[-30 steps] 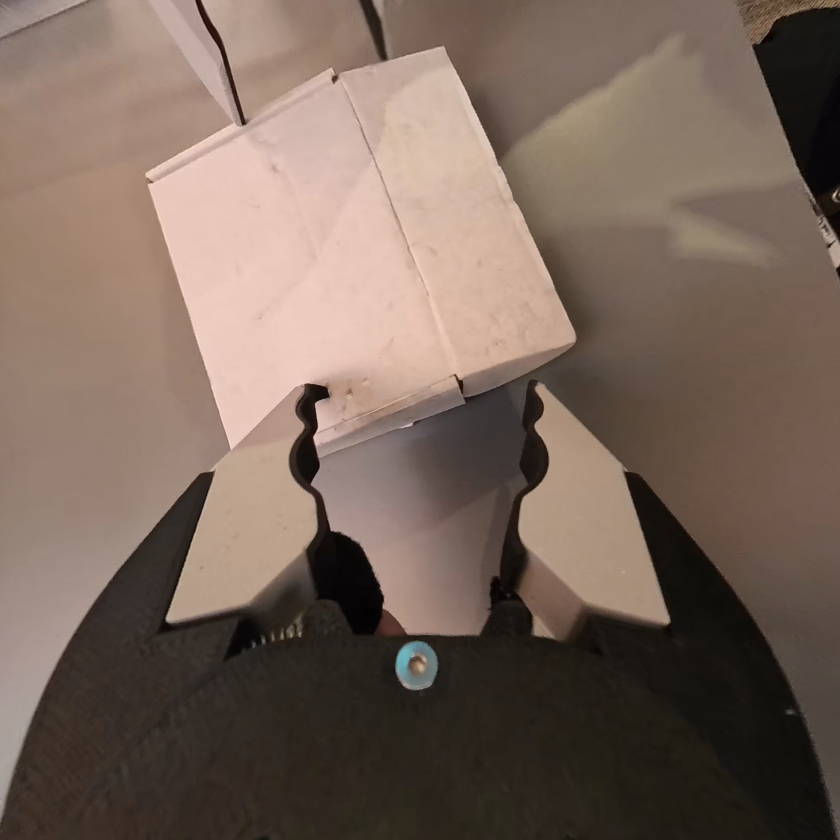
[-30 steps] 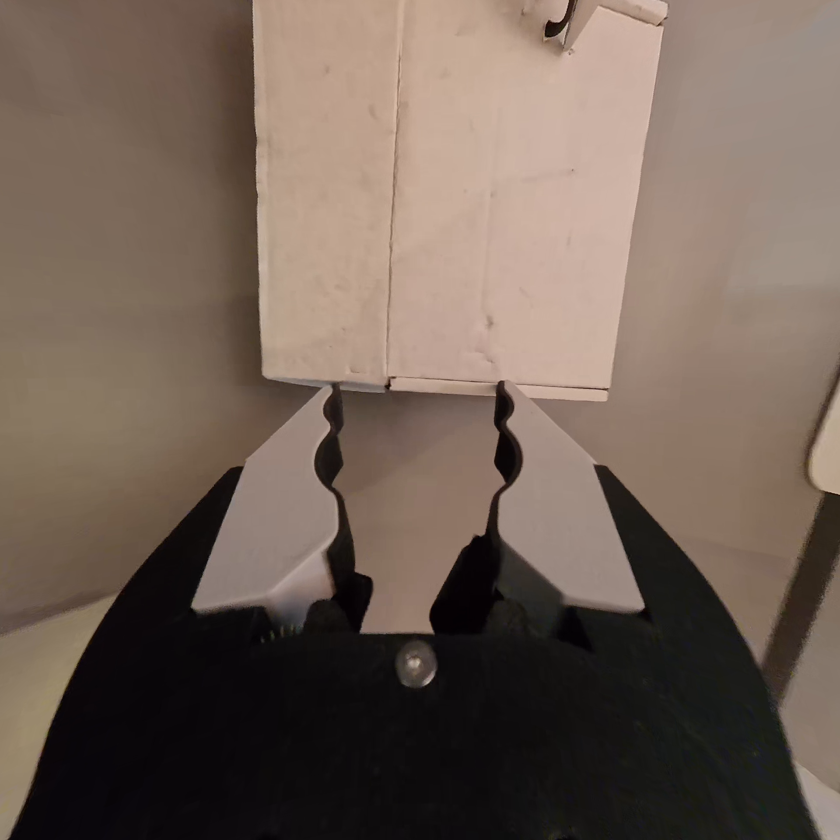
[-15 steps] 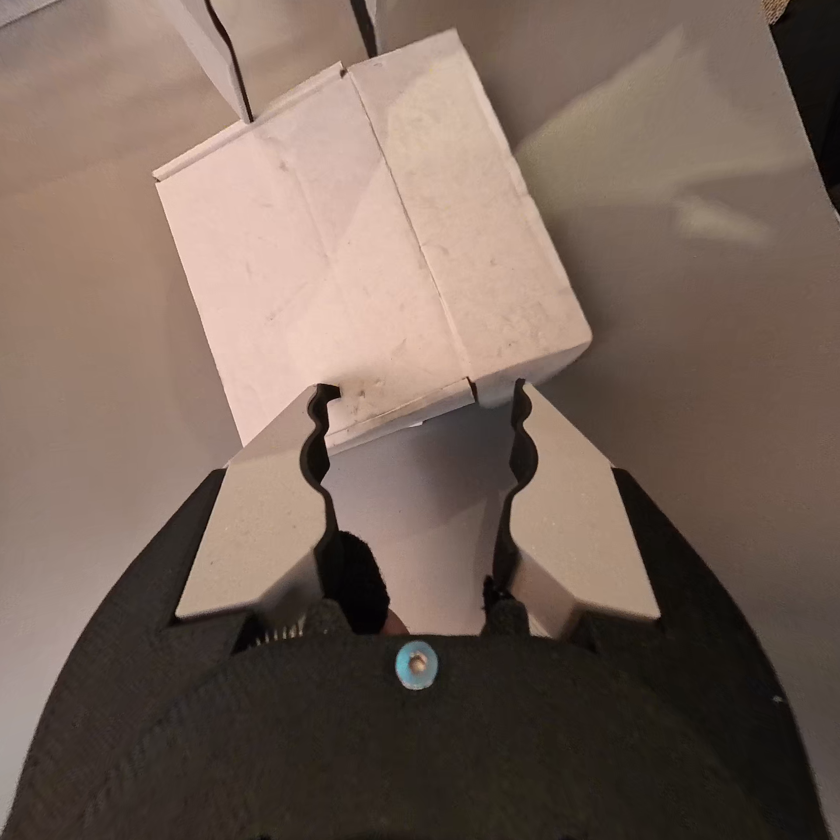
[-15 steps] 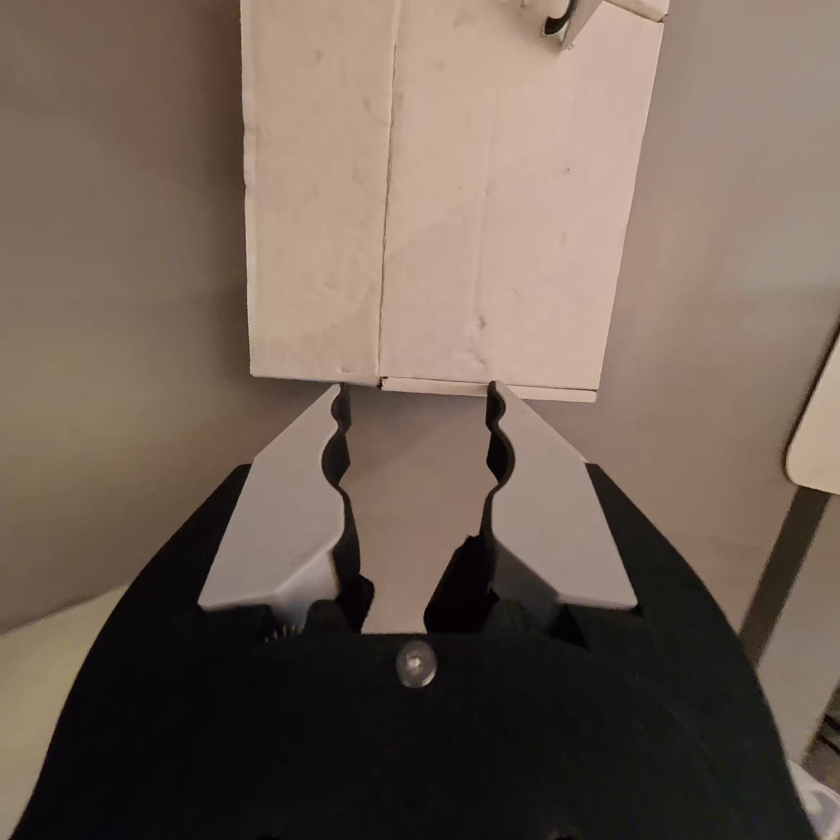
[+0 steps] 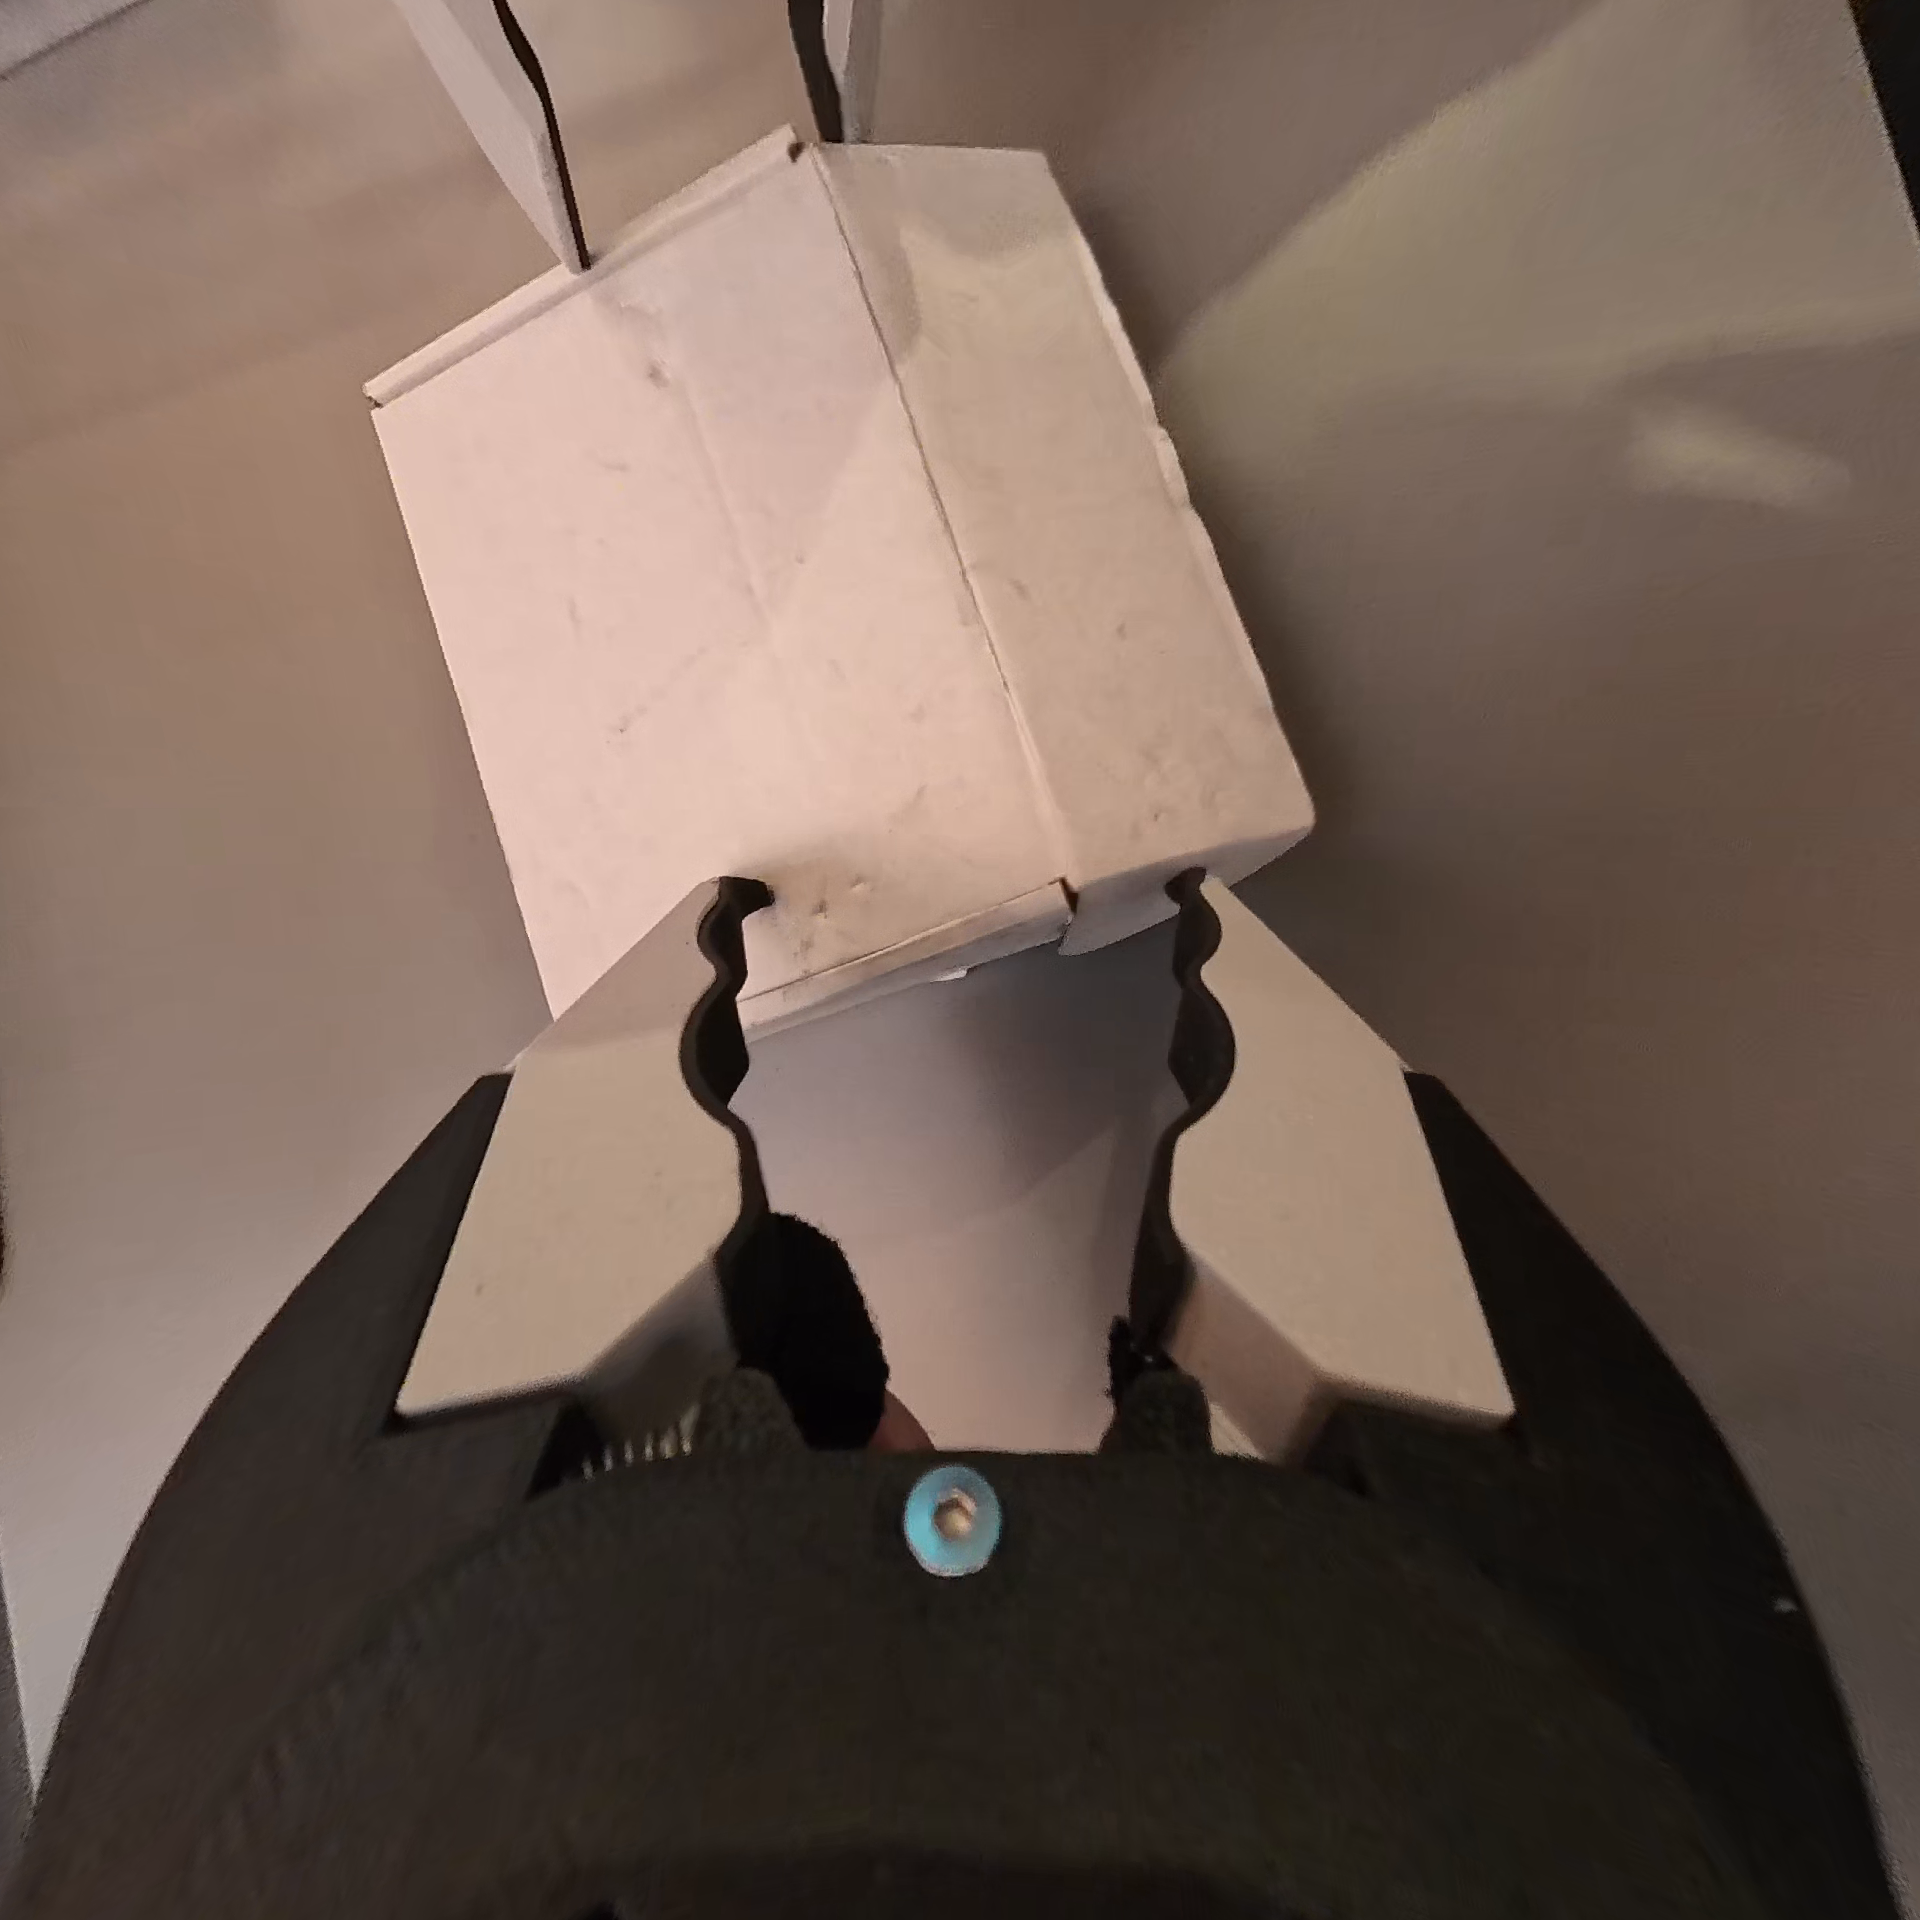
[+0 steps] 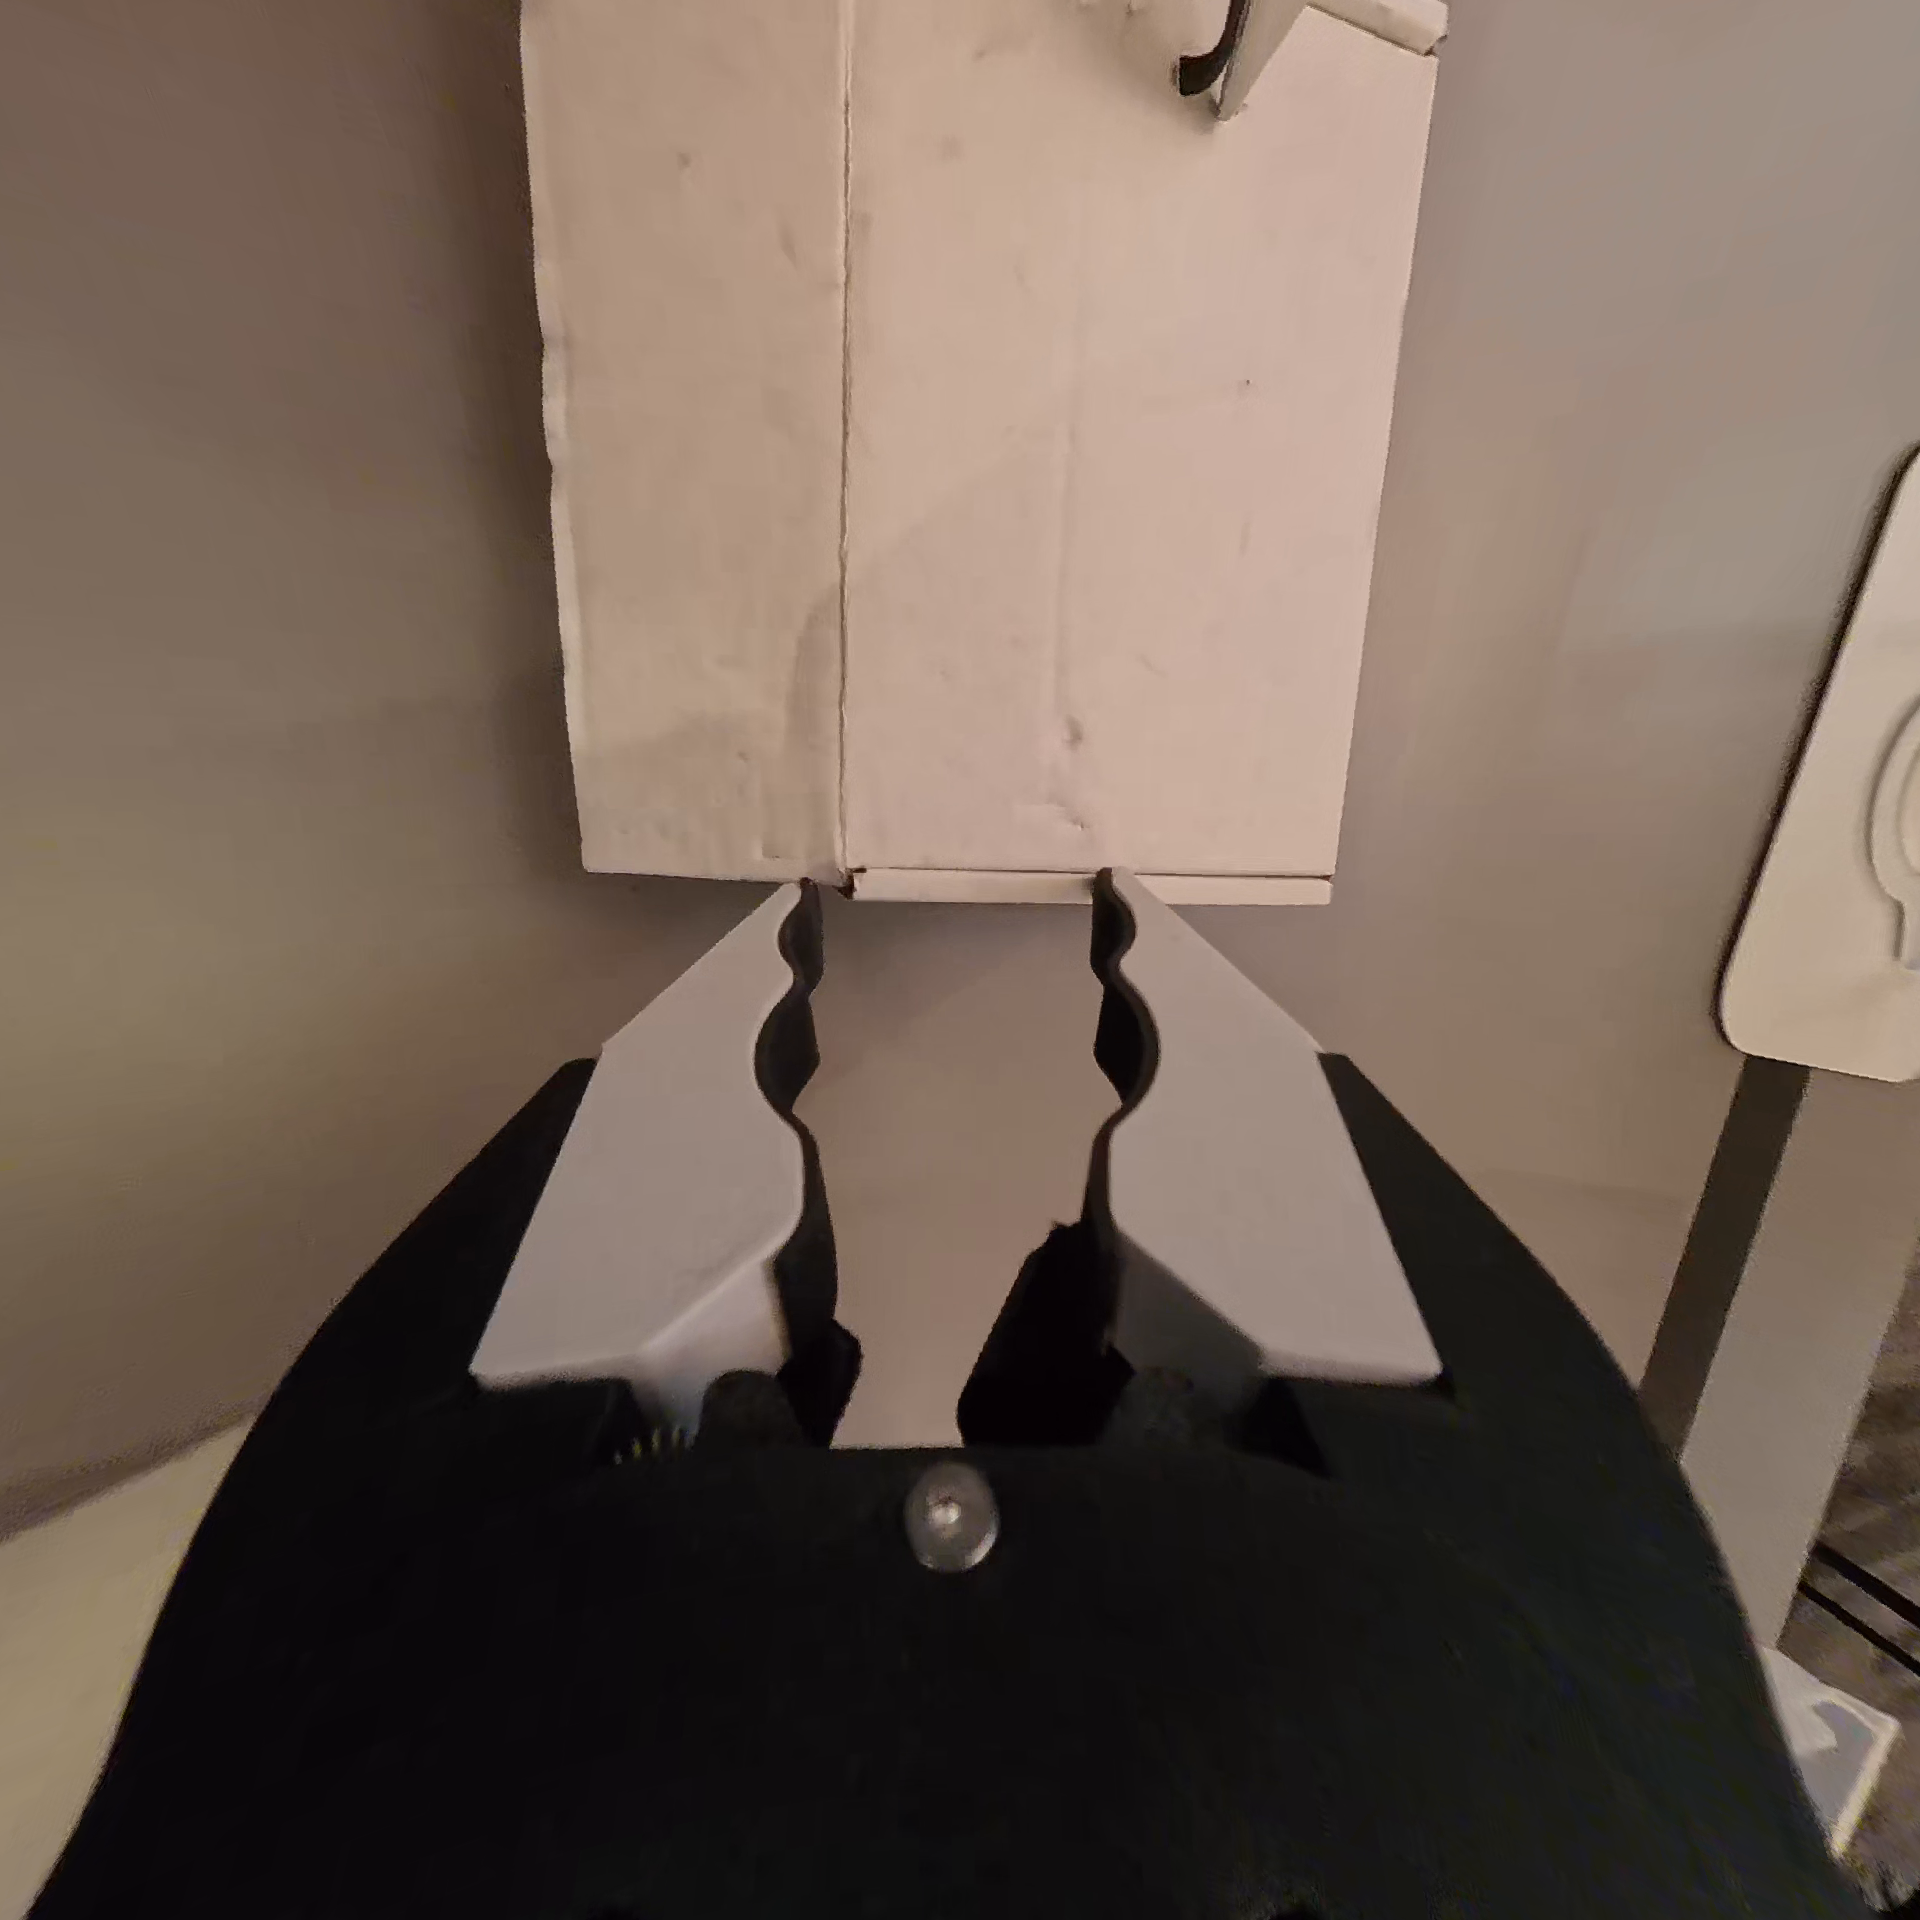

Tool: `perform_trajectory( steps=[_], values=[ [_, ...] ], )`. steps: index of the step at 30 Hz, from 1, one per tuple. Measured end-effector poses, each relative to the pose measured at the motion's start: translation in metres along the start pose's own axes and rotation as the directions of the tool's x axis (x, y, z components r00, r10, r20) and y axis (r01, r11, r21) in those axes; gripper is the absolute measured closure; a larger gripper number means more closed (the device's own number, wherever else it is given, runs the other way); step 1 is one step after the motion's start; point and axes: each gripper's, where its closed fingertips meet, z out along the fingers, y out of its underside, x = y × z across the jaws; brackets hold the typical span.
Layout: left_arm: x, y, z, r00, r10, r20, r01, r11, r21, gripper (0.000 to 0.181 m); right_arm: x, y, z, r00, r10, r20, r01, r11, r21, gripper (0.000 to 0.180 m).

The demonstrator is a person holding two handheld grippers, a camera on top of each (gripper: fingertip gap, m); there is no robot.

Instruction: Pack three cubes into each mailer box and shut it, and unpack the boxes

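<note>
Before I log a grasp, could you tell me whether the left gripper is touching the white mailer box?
Cannot tell: in the left wrist view, the left gripper meets the white mailer box's near edge, without a plain gap or contact.

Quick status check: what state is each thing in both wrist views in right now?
White cardboard mailer box: shut, flaps closed, held between the two grippers off the grey surface.
Left gripper: jaws apart, fingertips pressed against one end of the box.
Right gripper: jaws apart, fingertips against the opposite end.
Cubes: none visible.
</note>
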Motion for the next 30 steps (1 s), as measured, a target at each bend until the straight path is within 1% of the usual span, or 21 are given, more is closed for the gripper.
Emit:
perform_trajectory(
  steps=[1, 7, 9, 11, 12, 13, 14, 15, 16, 18, 21, 24, 26, 28, 30],
  values=[
    [0.0, 0.001, 0.001, 1.0, 0.005, 0.016, -0.005, 1.0, -0.003, 0.098, 0.0, 0.0, 0.0, 1.0, -0.007, -0.023, 0.007, 1.0, -0.005, 0.129],
    [0.001, 0.003, 0.005, 0.992, 0.043, 0.117, -0.037, 0.998, -0.056, 0.099, 0.001, 0.001, 0.002, 0.993, -0.052, -0.104, 0.05, 0.998, -0.028, 0.133],
    [0.002, 0.003, 0.005, 0.992, 0.036, 0.119, -0.029, 0.998, -0.064, 0.099, 0.0, 0.001, 0.002, 0.994, -0.058, -0.096, 0.056, 0.998, -0.017, 0.132],
    [0.003, 0.003, 0.005, 0.994, 0.03, 0.109, -0.022, 0.997, -0.072, 0.099, -0.009, 0.0, 0.003, 0.999, -0.041, -0.004, 0.041, 0.999, -0.004, 0.112],
    [0.003, 0.003, 0.004, 0.994, 0.029, 0.102, -0.021, 0.997, -0.079, 0.099, -0.014, -0.002, 0.001, 0.998, -0.006, 0.057, 0.006, 1.0, 0.0, 0.1],
    [0.003, 0.003, 0.004, 0.995, 0.026, 0.095, -0.018, 0.996, -0.085, 0.098, -0.016, -0.003, 0.0, 0.995, 0.027, 0.092, -0.027, 1.0, 0.002, 0.094],
    [0.003, 0.002, 0.004, 0.996, 0.024, 0.089, -0.016, 0.996, -0.091, 0.098, -0.013, -0.005, 0.0, 0.995, 0.053, 0.088, -0.053, 0.999, 0.0, 0.097],
    [0.003, 0.002, 0.004, 0.996, 0.025, 0.087, -0.016, 0.995, -0.095, 0.098, -0.008, -0.006, 0.001, 0.996, 0.071, 0.059, -0.071, 0.997, -0.007, 0.109],
    [0.003, 0.002, 0.004, 0.996, 0.022, 0.091, -0.013, 0.995, -0.097, 0.098, -0.006, -0.006, 0.002, 0.997, 0.07, 0.036, -0.07, 0.997, -0.019, 0.112],
    [0.003, 0.002, 0.005, 0.994, 0.016, 0.108, -0.006, 0.995, -0.095, 0.097, -0.006, -0.005, 0.004, 0.998, 0.061, -0.005, -0.061, 0.997, -0.047, 0.112],
    [0.0, 0.004, 0.007, 0.984, 0.047, 0.172, -0.029, 0.994, -0.106, 0.102, 0.0, -0.003, 0.007, 0.996, 0.02, -0.089, -0.027, 0.996, -0.081, 0.116],
    [-0.004, 0.007, 0.008, 0.963, 0.124, 0.241, -0.086, 0.983, -0.161, 0.11, 0.007, -0.001, 0.011, 0.984, -0.02, -0.179, 0.0, 0.993, -0.114, 0.123],
    [-0.004, 0.007, 0.008, 0.963, 0.121, 0.241, -0.083, 0.983, -0.162, 0.112, 0.008, -0.001, 0.011, 0.984, -0.017, -0.179, -0.002, 0.994, -0.107, 0.123],
    [-0.003, 0.006, 0.008, 0.966, 0.104, 0.235, -0.075, 0.989, -0.13, 0.11, 0.008, -0.001, 0.011, 0.984, -0.017, -0.176, -0.001, 0.995, -0.1, 0.123],
    [0.001, 0.004, 0.008, 0.979, 0.059, 0.196, -0.042, 0.995, -0.088, 0.101, 0.007, -0.001, 0.011, 0.985, -0.026, -0.17, 0.007, 0.994, -0.11, 0.123]
  ],
)
